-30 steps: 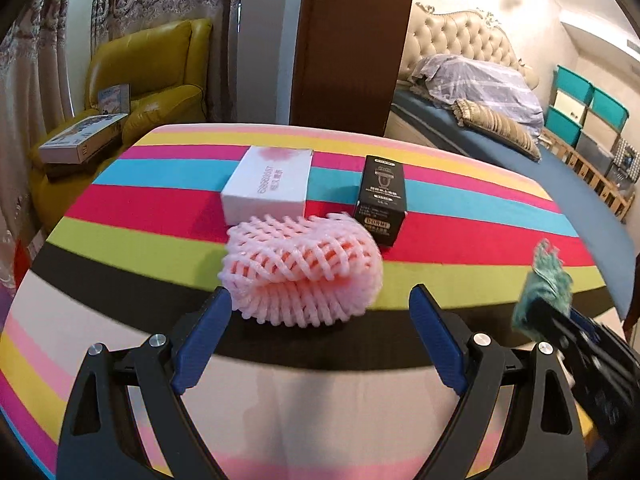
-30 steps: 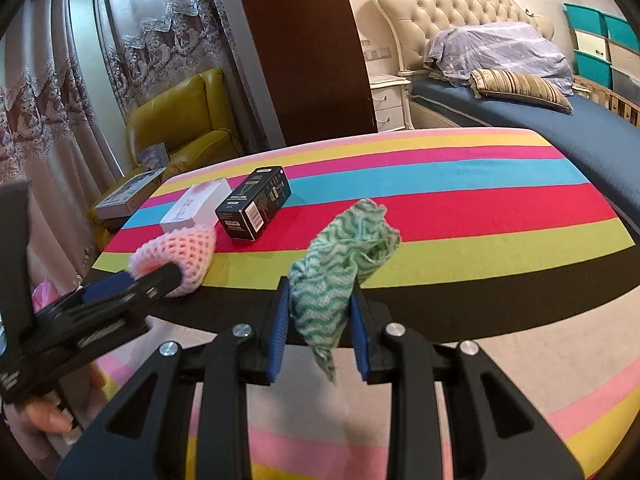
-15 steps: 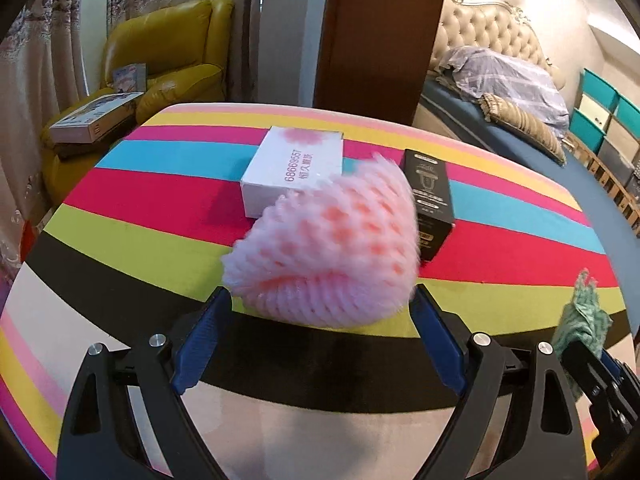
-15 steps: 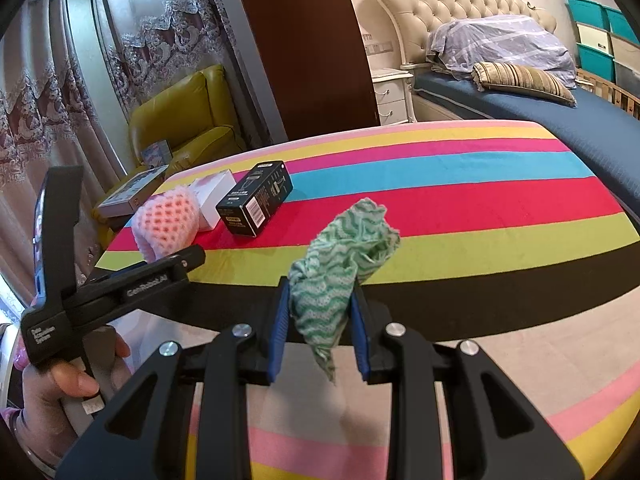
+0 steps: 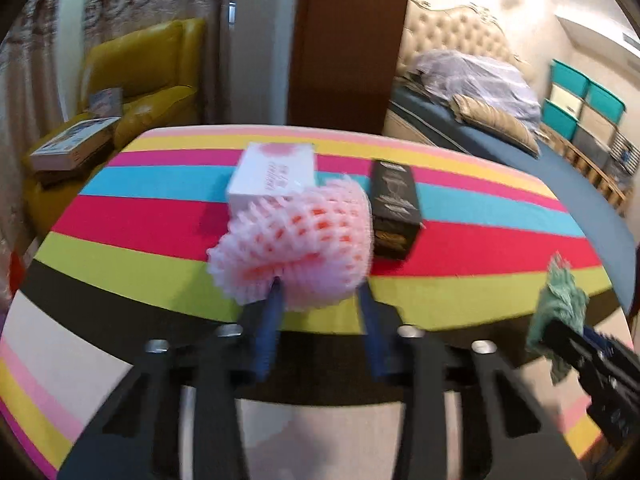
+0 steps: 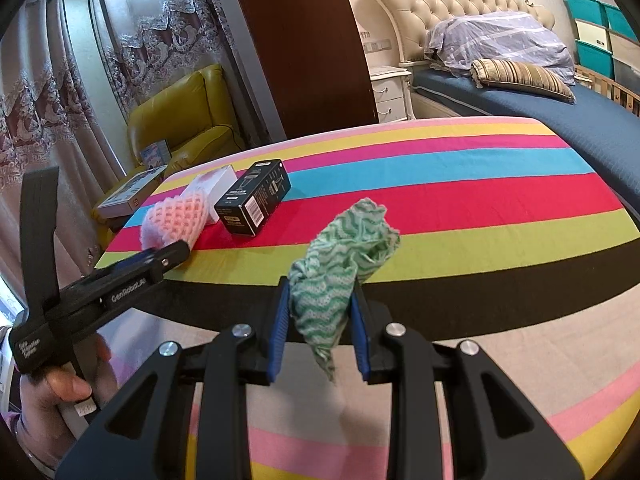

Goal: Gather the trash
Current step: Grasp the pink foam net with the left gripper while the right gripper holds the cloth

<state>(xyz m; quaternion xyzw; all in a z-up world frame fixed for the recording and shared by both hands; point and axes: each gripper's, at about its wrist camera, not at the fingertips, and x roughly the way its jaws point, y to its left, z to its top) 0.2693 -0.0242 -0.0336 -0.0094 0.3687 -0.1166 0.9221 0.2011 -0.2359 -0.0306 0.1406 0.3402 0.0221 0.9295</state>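
My left gripper (image 5: pixel 320 292) is shut on a pink foam fruit net (image 5: pixel 296 240) and holds it above the striped table (image 5: pixel 140 256). The net (image 6: pixel 174 220) and the left gripper (image 6: pixel 176 250) also show at the left of the right wrist view. My right gripper (image 6: pixel 320 296) is shut on a crumpled green and white cloth (image 6: pixel 344 256), held above the table's near edge. The cloth (image 5: pixel 558 304) shows at the right of the left wrist view. A white box (image 5: pixel 274 174) and a black box (image 5: pixel 394 208) lie on the table behind the net.
A yellow armchair (image 6: pixel 180 128) with boxes on it stands beyond the table's far left. A bed (image 6: pixel 540 100) with a pillow is at the right. Curtains and a dark wooden panel (image 6: pixel 304 40) stand behind.
My left gripper has closed on the pink foam net, which was lying between its open fingers, and lifted it. The right gripper still holds the green cloth in place.
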